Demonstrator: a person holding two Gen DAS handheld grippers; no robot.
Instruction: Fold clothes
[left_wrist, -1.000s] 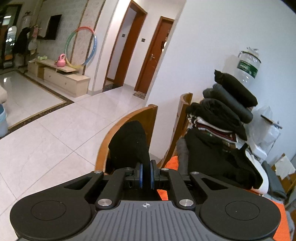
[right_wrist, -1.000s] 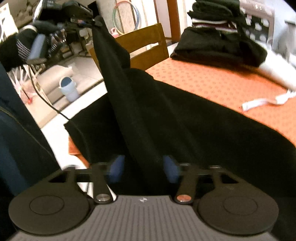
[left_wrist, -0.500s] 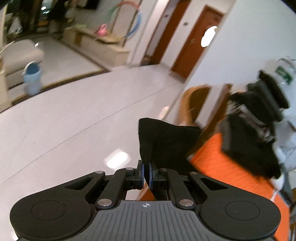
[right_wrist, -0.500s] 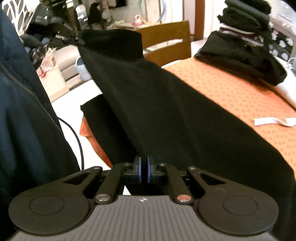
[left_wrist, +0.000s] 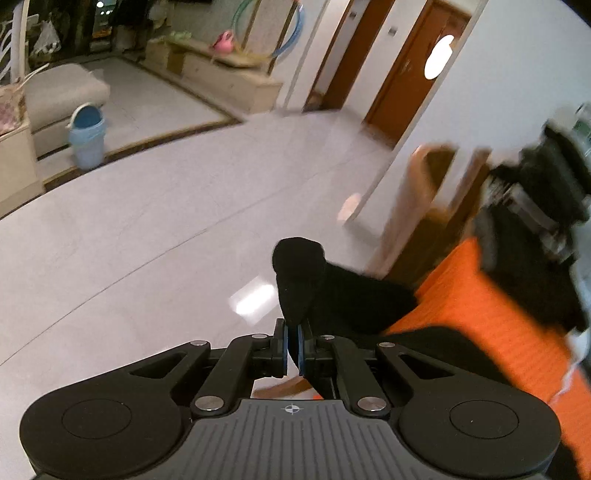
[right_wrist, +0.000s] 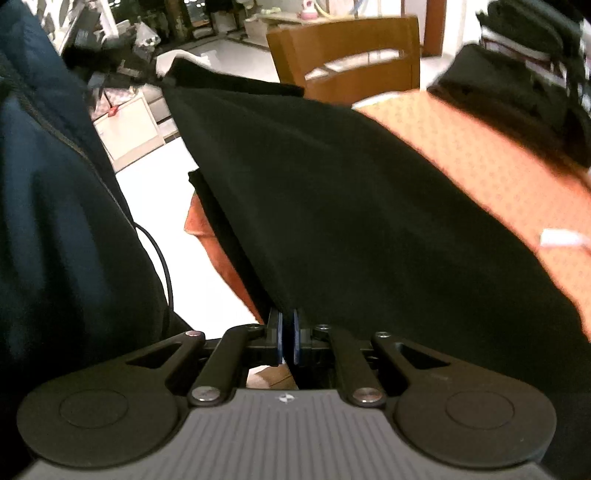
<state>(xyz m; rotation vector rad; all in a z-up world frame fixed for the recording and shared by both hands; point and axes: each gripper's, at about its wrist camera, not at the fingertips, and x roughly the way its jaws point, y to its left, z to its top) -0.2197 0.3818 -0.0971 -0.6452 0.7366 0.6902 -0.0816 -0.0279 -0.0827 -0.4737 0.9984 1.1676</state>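
Left tongs (left_wrist: 291, 349) lowered; both tongs (right_wrist: 287, 341) pinching taut black garment (right_wrist: 351, 206).

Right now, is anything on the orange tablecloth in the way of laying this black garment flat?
Nothing visible under it. The black garment, pinched in both tongs, spans bare orange tablecloth. The stack of folded clothes sits at the far end, and a white strip lies beside the garment.

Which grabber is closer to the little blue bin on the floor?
The left. The left gripper, pinching the black garment, hangs out over the floor, facing the blue bin. The right gripper grips the garment over the orange table.
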